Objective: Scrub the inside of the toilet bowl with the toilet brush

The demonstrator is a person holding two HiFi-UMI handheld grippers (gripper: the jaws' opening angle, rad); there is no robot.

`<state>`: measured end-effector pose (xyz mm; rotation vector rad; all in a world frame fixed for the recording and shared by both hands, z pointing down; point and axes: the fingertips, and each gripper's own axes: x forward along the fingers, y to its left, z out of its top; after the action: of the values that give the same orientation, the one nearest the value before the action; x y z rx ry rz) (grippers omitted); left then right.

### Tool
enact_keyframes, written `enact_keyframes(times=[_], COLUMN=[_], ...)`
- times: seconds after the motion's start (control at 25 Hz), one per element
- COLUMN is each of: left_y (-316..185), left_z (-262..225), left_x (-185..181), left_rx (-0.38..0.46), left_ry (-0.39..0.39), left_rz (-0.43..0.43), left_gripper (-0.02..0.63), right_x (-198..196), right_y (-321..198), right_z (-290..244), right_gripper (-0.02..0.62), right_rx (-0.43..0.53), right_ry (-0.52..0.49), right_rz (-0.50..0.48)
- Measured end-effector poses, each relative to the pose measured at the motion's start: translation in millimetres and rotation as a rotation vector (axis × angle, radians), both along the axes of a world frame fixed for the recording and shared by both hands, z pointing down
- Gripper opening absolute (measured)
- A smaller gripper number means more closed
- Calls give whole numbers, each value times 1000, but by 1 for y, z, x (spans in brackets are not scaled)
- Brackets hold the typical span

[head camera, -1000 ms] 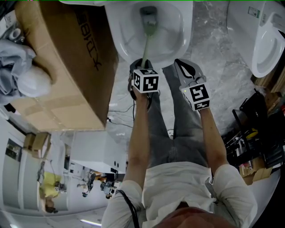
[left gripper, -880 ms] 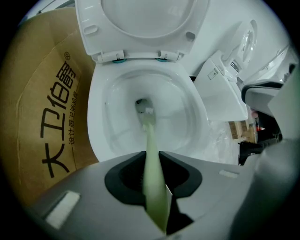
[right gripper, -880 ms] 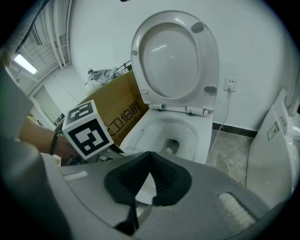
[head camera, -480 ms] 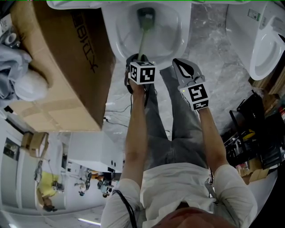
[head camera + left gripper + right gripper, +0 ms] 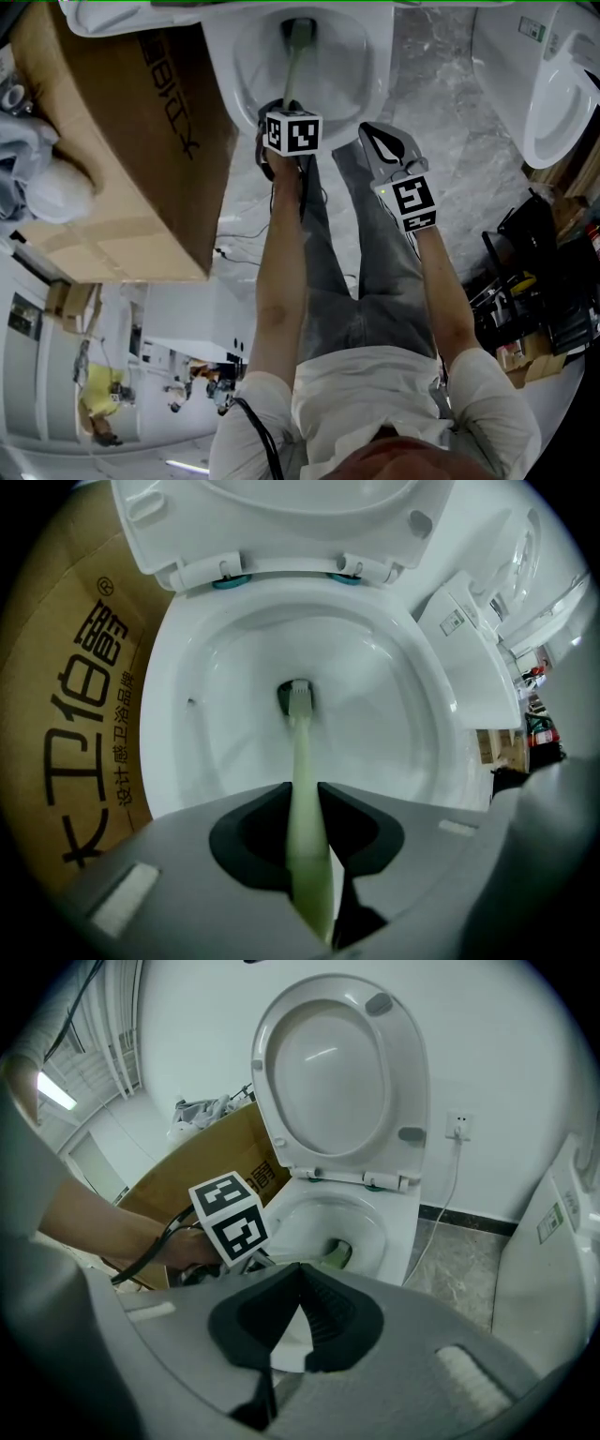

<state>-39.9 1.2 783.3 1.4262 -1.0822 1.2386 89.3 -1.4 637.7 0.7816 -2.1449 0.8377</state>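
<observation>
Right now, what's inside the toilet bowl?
The brush head sits at the drain, its handle held in the left gripper's jaws. The drain below the head is covered.

Even, moderate indoor light; soft sheen on toilet bowl (image 5: 211, 682); fisheye bending, dark vignetted corners.

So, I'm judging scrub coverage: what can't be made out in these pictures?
- Bristles of the pale green toilet brush: left gripper view, too small, deep in the white toilet bowl.
- Bowl's near wall: left gripper view, behind the grey body of the left gripper.
- Bowl's far rim: head view, cut by the top edge.
</observation>
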Motion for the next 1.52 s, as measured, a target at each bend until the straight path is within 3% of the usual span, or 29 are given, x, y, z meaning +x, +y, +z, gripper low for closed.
enact_keyframes(times=[0.28,1.08,1.52], left_y=[-11,72,71], left_z=[2,-54,-141], left_x=[-2,-14,-26], left_rx=[-7,-43,101], left_ry=[-6,40,128], left_rz=[15,66,99], left_gripper=[104,104,104], right_x=[8,1,-6], right_y=[-1,25,34], right_z=[-3,-55,-117], right_gripper=[2,2,2], right_rx=[2,74,141], right_ry=[4,29,35], right_rz=[11,64,127])
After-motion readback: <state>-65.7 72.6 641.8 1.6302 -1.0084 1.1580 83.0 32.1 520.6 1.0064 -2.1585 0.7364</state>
